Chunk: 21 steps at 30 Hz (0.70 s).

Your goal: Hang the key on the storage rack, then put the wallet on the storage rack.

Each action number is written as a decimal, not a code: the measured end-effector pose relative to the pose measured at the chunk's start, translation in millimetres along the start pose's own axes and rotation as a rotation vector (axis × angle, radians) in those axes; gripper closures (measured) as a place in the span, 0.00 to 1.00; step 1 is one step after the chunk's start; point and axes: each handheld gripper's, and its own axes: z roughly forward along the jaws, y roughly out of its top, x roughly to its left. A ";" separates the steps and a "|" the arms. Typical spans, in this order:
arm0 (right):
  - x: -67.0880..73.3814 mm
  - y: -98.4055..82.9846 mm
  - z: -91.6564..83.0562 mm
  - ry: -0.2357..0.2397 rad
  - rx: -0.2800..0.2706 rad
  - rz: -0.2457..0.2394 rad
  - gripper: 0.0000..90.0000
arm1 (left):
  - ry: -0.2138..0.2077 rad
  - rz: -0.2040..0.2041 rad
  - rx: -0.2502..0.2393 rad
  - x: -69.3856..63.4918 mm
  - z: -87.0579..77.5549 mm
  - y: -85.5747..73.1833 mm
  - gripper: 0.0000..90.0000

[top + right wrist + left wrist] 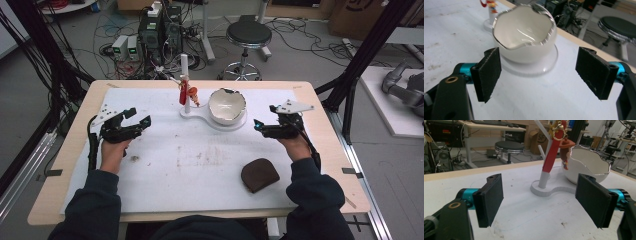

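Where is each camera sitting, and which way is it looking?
High view: above the person's side, looking forward and down on the table; forearms, both hands, left gripper and right gripper show.
Left gripper view: rides that gripper, facing the keychain stand; open jaws show.
Right gripper view: rides that gripper, facing the white bowl; open jaws show.
All three share the bowl.

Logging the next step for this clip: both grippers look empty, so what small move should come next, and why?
Probably ease the right gripper forward toward the white bowl. Its jaws stand wide open with nothing between them, and in the right gripper view the bowl sits just ahead, apart from the pads. The left gripper is also open and empty, facing the stand with the hanging keychain.
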 end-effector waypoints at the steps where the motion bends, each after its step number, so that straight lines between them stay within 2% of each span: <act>1: -4.2 -11.8 -4.7 -0.016 -0.005 0.050 0.23 | -0.006 0.007 0.001 -0.7 0.3 0.0 0.21; 3: -6.3 -15.7 -5.7 -0.019 -0.006 0.061 0.23 | -0.021 0.009 0.001 -1.3 0.9 -0.3 0.21; 4: -11.5 -22.6 -5.5 -0.028 0.015 0.092 0.23 | -0.027 0.009 0.003 -1.3 1.3 -0.6 0.21; 9: -16.7 -27.3 -3.0 -0.045 0.037 0.115 0.23 | -0.031 0.002 0.017 -2.0 2.6 -1.4 0.21; 15: -16.3 -29.7 -6.5 -0.043 0.037 0.107 0.23 | -0.018 -0.002 0.050 -1.1 4.4 -3.5 0.21; 21: -17.1 -32.1 -6.4 -0.045 0.043 0.116 0.23 | -0.029 -0.016 0.047 0.2 6.3 -4.9 0.22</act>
